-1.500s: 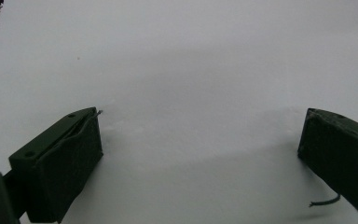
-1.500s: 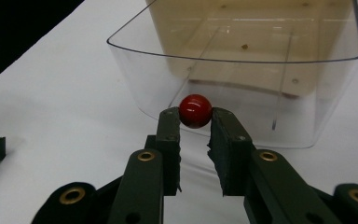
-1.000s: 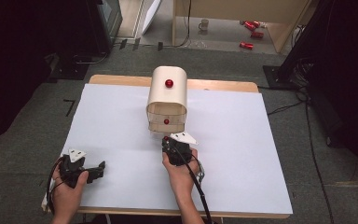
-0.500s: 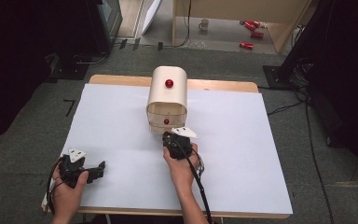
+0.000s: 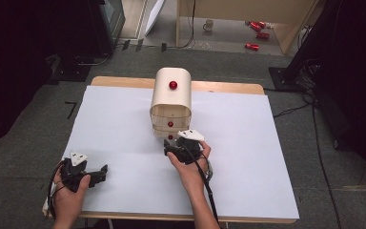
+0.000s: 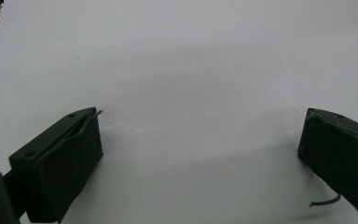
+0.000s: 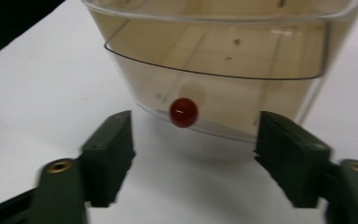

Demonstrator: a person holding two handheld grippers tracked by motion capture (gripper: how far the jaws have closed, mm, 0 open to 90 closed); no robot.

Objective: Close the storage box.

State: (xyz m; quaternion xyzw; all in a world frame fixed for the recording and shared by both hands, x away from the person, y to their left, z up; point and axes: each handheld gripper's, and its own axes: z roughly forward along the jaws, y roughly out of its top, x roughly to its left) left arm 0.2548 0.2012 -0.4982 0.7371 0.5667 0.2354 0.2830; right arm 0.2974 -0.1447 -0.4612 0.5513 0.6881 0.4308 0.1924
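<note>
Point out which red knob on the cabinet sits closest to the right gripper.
The lowest drawer's red knob, just ahead of the right gripper and its open jaws; the other knobs sit higher up.

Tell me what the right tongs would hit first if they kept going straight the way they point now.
Most likely the small red knob on the lowest drawer of the little drawer box. The right tongs are open, with the knob centred between the jaws just ahead; the exact gap is hard to judge.

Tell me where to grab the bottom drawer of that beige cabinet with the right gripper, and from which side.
Take the bottom drawer by its round red knob, coming straight at the front face from the person's side. The knob is the one part that juts from the smooth curved front. The right gripper already faces it, jaws open on either side, just short.
</note>
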